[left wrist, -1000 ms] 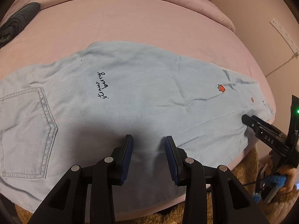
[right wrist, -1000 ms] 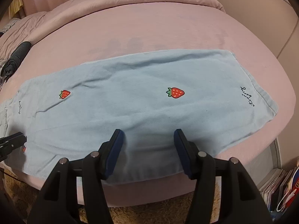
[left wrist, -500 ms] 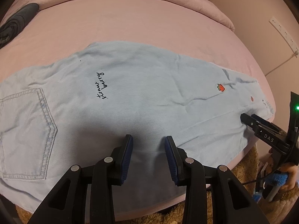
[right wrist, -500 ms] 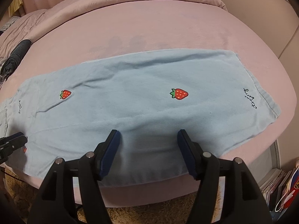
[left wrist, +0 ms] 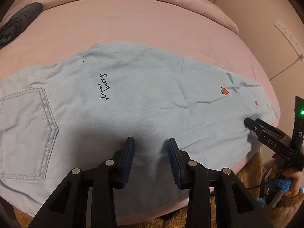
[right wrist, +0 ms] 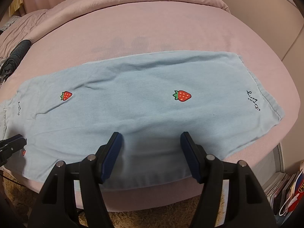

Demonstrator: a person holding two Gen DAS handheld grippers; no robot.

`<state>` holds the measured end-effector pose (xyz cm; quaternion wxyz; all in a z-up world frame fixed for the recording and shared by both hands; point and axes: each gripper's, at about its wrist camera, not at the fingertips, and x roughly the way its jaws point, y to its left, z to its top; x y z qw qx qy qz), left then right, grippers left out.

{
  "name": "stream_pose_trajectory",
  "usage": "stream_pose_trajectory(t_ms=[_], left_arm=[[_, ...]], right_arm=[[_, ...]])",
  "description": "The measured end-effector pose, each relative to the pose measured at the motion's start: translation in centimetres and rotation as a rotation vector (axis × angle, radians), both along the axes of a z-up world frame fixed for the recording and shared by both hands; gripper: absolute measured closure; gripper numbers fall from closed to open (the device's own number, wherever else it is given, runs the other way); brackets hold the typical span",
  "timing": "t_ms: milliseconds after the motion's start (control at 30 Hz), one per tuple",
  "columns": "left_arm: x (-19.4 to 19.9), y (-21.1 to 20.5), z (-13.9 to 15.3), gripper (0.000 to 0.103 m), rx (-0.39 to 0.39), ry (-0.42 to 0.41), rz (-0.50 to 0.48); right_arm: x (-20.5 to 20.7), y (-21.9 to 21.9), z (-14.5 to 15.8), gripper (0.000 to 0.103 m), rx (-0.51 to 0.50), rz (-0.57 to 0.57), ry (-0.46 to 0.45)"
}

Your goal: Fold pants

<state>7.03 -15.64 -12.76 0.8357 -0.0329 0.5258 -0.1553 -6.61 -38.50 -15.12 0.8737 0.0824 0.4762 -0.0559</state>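
Light blue pants [left wrist: 144,102] with strawberry prints and black script lie flat lengthwise on a pink bed [left wrist: 133,30]. In the left wrist view the back pocket [left wrist: 28,133] is at the left. My left gripper [left wrist: 151,144] is open and empty over the near edge of the thigh part. In the right wrist view the leg [right wrist: 144,102] stretches to the hem [right wrist: 266,95] at the right. My right gripper [right wrist: 151,138] is open wide and empty above the leg's near edge. The right gripper also shows at the right of the left wrist view [left wrist: 247,122].
A dark rolled garment [left wrist: 17,22] lies at the bed's far left. A brown shaggy rug [right wrist: 152,214] lies below the bed's near edge. Stacked magazines [right wrist: 281,190] stand on the floor at the right. A wall [left wrist: 266,9] borders the bed on the right.
My right gripper has opened a little wider and drawn back slightly toward the near edge. The left gripper and the pants have barely moved.
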Motion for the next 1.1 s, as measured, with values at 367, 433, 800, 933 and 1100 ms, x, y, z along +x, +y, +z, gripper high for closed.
stream_pose_trajectory(t_ms=[367, 433, 800, 933, 1100], left_arm=[[0.1, 0.5, 0.0, 0.065, -0.03, 0.016, 0.012], [0.2, 0.6, 0.0, 0.065, -0.035, 0.019, 0.01], [0.4, 0.3, 0.1, 0.065, -0.018, 0.033, 0.002], [0.7, 0.3, 0.2, 0.065, -0.012, 0.045, 0.009], [0.6, -0.3, 0.2, 0.065, 0.02, 0.037, 0.0]], right_arm=[[-0.5, -0.7, 0.3, 0.041, 0.003, -0.019, -0.012], [-0.7, -1.5, 0.3, 0.041, -0.004, -0.047, -0.016], [-1.1, -7.1, 0.1, 0.041, -0.036, -0.153, -0.024], [-0.8, -8.8, 0.0, 0.041, -0.047, -0.197, -0.027], [-0.7, -10.9, -0.4, 0.042, -0.025, -0.219, -0.04]])
